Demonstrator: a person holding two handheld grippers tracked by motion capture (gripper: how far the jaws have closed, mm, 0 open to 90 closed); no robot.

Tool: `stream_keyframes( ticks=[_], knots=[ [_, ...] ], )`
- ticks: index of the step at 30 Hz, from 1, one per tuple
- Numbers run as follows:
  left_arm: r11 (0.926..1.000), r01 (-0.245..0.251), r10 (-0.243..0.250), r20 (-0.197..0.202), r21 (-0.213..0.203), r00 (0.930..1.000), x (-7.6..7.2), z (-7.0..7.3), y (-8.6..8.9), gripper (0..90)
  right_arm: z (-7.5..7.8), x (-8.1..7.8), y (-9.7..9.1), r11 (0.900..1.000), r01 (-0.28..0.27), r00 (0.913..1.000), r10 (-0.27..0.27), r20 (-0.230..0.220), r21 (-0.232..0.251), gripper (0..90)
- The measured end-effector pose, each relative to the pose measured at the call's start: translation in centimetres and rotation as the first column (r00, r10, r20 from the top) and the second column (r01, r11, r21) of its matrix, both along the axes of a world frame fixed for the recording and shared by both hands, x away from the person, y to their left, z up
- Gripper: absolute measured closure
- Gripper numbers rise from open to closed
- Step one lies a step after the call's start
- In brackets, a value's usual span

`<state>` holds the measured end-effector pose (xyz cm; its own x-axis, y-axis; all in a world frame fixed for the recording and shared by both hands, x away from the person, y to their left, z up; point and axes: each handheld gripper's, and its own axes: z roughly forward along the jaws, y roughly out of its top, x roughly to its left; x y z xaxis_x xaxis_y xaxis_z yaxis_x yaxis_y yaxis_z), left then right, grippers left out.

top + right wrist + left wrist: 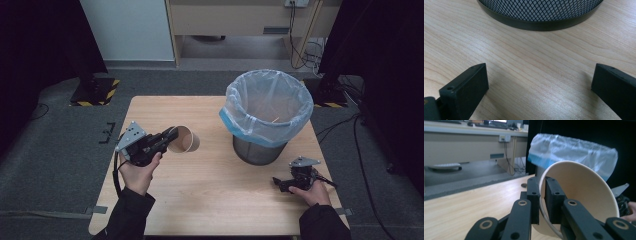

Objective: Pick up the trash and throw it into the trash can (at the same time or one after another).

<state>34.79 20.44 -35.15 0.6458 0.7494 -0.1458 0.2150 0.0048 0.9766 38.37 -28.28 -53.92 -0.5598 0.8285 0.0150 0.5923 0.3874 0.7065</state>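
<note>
The paper cup hangs tipped sideways above the table, its wall pinched by the left gripper, forearm raised. The right gripper rests low near the bin, jaws apart.

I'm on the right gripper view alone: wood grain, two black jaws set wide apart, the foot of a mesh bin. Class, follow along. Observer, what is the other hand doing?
Observer: The left gripper holds a paper cup above the table, its mouth facing the bin.
Operator: How is the cup gripped?
Observer: By its rim: in the left gripper view one jaw sits inside the paper cup and one outside.
Operator: Is my bin lined?
Observer: Yes, a pale blue plastic bag is folded over the top of the mesh bin.
</note>
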Motion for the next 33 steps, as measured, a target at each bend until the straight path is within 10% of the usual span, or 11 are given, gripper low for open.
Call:
stream_keyframes(
  ticks=[33],
  knots=[
    [0.9939,0.067,-0.046,0.216,-0.088,0.9752,2.0,9.9,-5.3,82.2,0.0,0.0,0.0,1.0000,0.002,1.0000,-0.002,0.000,0.001,1.2]
  ],
)
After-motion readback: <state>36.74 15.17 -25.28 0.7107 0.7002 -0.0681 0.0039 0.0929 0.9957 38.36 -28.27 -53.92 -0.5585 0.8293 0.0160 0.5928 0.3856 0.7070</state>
